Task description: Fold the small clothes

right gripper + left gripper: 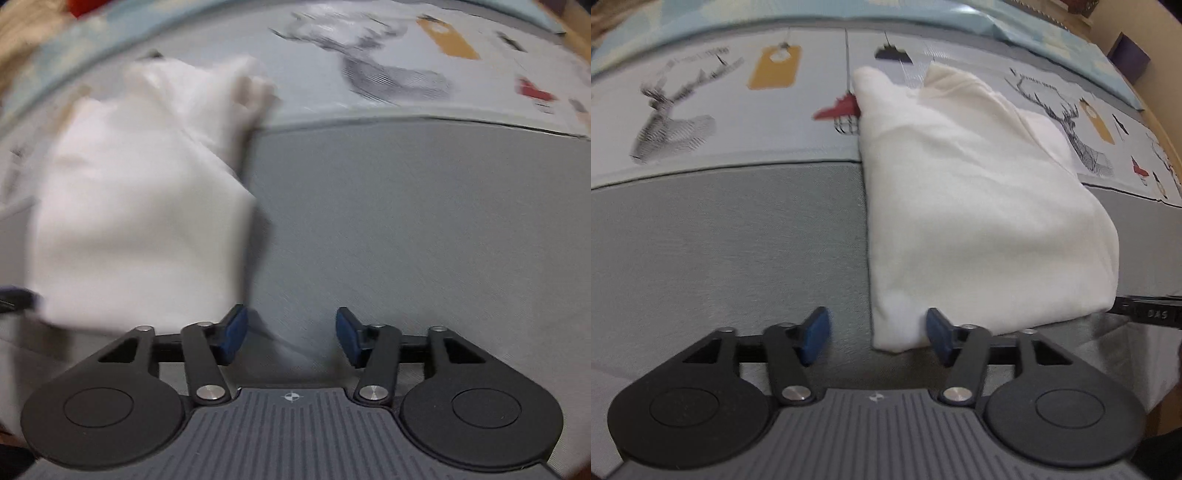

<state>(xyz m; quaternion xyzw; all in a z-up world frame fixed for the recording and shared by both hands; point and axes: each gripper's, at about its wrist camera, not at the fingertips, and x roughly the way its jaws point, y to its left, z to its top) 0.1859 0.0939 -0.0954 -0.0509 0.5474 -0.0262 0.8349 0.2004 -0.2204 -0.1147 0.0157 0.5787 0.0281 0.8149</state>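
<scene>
Left gripper [878,335]: jaws spread, pinching nothing; near left corner of folded white garment [964,206] lies between its pads. Garment: flat on grey bedspread [720,240], long axis near to far; bare cover left and right. Right gripper [289,334]: jaws spread, empty, at garment's near right corner.

Under me is a bed [720,240] covered by a sheet [701,122] with a plain grey band nearest me and a pale band beyond it, printed with stags, hanging lamps and yellow tags. A light blue patterned cover [1015,33] runs along the far side. Directly on the sheet lies a folded white garment [971,221], flat, stretching from the grey band across the seam onto the printed band. In my right view the same garment [140,206] lies left of bare grey sheet [424,221].
</scene>
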